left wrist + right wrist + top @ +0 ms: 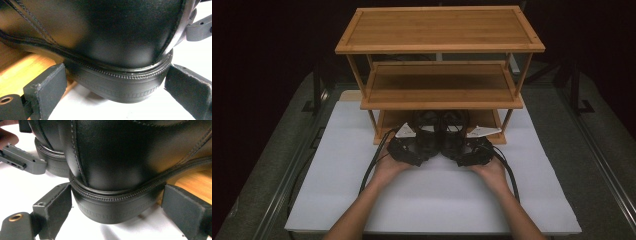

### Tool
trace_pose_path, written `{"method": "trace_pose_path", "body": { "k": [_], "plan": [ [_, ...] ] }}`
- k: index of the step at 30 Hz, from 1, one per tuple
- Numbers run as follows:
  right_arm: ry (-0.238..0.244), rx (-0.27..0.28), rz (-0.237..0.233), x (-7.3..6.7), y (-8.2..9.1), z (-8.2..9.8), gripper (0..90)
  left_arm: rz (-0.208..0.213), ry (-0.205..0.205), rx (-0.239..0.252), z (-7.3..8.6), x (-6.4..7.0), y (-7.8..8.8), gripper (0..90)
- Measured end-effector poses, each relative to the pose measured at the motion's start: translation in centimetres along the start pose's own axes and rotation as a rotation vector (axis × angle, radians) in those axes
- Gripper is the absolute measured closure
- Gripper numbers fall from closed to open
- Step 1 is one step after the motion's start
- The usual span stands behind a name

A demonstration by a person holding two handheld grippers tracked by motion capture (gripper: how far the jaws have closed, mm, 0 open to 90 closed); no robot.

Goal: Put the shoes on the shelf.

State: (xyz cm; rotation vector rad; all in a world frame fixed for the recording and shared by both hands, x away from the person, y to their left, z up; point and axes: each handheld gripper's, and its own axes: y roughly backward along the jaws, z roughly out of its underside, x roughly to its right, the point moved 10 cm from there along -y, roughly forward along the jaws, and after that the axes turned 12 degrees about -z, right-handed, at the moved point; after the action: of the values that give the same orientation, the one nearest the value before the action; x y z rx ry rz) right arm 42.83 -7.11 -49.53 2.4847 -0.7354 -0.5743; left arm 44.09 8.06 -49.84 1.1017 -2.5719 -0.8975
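Two black leather shoes stand side by side, toes inward, on the bottom shelf (486,119) of a bamboo rack, with their heels toward me. My left gripper (426,137) has its jaws on either side of the left shoe (428,119). In the left gripper view both pads (50,85) touch the ribbed sole of that heel (120,85). My right gripper (455,139) grips the right shoe (454,119) the same way, its pads (56,205) against the heel (112,207). Both heels overhang the white mat, with shadow under them.
The three-tier bamboo rack (439,30) stands at the back of the white mat (432,200); its upper and middle (439,82) shelves are bare. Cables trail from both grippers along my forearms. Grey floor and metal rails flank the mat.
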Motion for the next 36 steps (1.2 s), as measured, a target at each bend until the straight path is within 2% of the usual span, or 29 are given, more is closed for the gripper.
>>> {"method": "trace_pose_path", "body": {
  "k": [5,12,18,20,21,23,25,29,32,33,34,36],
  "plan": [
    [0.0,-0.01,0.005,0.5,-0.4,-0.6,9.9,-0.003,0.013,-0.006,-0.3,-0.7,-0.5,3.6],
    [-0.009,-0.01,0.013,1.5,-1.1,-1.4,9.9,-0.027,0.005,-0.009,-0.8,-1.8,-1.3,3.5],
    [-0.004,-0.012,0.024,2.4,-1.9,-1.8,9.9,-0.041,0.025,0.003,-1.3,-2.8,-2.1,3.1],
    [0.004,-0.011,0.033,2.7,-2.1,-2.0,9.9,-0.042,0.047,0.005,-1.4,-2.9,-2.4,3.0],
    [-0.011,-0.015,0.035,2.8,-2.3,-2.0,9.9,-0.046,0.056,0.001,-1.4,-3.1,-2.5,2.9],
    [-0.01,-0.015,0.043,3.1,-2.5,-2.2,9.9,-0.047,0.06,0.009,-1.6,-3.3,-2.8,2.8],
    [-0.011,-0.021,0.05,3.3,-2.7,-2.3,9.9,-0.055,0.032,-0.009,-1.5,-3.6,-3.0,2.7],
    [-0.013,-0.022,0.065,3.9,-3.1,-2.5,9.8,-0.073,0.047,-0.002,-1.6,-4.1,-3.6,2.7],
    [0.008,-0.025,0.063,4.1,-3.4,-2.6,9.8,-0.075,0.037,-0.008,-1.5,-4.2,-3.9,2.7],
    [0.002,-0.028,0.062,4.1,-3.5,-2.5,9.8,-0.076,0.031,-0.012,-1.4,-4.2,-4.0,2.7],
    [0.0,-0.042,0.087,4.5,-3.5,-2.3,9.8,-0.078,0.023,-0.015,-1.3,-4.3,-4.2,2.7],
    [0.0,-0.048,0.093,4.7,-3.7,-2.2,9.7,-0.077,0.019,-0.019,-1.3,-4.3,-4.4,2.7]
  ]
}}
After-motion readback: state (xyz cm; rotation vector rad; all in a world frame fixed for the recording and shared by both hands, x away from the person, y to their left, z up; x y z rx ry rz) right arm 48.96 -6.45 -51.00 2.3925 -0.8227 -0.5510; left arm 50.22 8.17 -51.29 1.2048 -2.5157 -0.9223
